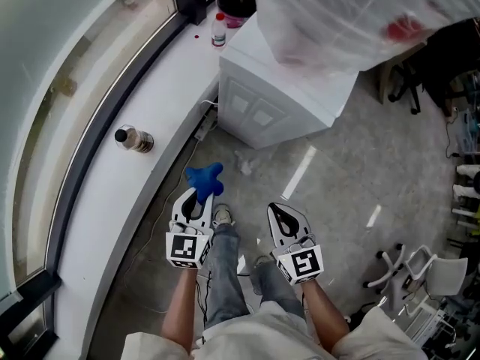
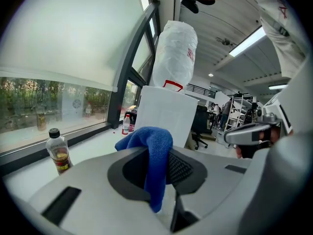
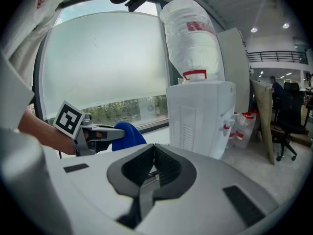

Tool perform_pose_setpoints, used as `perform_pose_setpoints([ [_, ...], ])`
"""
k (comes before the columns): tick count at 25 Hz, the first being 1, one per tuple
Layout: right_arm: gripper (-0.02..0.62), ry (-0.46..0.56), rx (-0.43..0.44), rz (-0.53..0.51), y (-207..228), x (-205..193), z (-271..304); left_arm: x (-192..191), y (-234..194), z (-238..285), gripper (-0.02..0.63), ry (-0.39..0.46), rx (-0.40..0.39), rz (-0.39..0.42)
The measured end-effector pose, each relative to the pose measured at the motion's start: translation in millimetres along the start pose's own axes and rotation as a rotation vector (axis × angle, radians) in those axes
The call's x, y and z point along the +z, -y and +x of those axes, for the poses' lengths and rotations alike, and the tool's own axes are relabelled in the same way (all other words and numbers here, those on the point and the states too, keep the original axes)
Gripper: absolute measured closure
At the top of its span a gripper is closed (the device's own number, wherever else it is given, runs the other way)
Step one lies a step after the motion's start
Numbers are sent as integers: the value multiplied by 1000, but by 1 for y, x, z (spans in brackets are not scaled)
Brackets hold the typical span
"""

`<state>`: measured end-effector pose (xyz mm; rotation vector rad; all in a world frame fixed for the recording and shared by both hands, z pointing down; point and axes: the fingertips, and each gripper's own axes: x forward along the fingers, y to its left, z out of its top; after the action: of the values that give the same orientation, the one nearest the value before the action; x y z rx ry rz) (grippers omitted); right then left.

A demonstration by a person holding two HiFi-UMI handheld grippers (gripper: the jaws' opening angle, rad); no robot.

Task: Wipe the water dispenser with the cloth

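- Left claw point(image 2: 161, 166): clenched on the blue cloth point(image 2: 155, 153). The fabric is pinched between the jaws, with a fold bunched above them and a tail hanging below.
- Right claw point(image 3: 152, 169): jaws together, nothing between them.
- Both claws are held low in front of the person, side by side over the floor point(image 1: 337, 193). The left one is nearer the window sill point(image 1: 172, 81).
- Water dispenser point(image 1: 279, 88): white cabinet standing ahead beside the sill. An inverted bottle point(image 3: 191, 33) sits on top under plastic wrap. The cloth is well apart from the cabinet, no contact.
- Small drink bottle point(image 1: 133, 138) stands upright on the sill, to the left of the claws. Not part of the job.
- Progress (judgement): the cloth is in hand, so pickup is done, but wiping has not started.
- Left to do: close in, press the cloth to the top, front and sides, rub across.
- Any dirt or wet marks on the cabinet are too small to tell from here.
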<state>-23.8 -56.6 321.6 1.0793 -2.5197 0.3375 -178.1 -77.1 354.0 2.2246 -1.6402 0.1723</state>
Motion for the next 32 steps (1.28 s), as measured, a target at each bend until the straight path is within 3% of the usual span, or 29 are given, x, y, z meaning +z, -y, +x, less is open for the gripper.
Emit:
perform_pose_setpoints([
  [5,580,11,47,-12,-4,-39,17,-39,-16,27,526,31,30,-2],
  [12,580,29,34,-2,17,-99,35,-106,-30,65,526,33,35,15],
  [20,580,14,78,77,13,-177,91,-162,-69,101,526,43,58,47],
  [26,580,49,123,67,8,-208,130,-190,-95,135,526,77,64,84],
  [32,580,67,116,72,19,-242,150,-225,-114,167,526,72,55,113],
])
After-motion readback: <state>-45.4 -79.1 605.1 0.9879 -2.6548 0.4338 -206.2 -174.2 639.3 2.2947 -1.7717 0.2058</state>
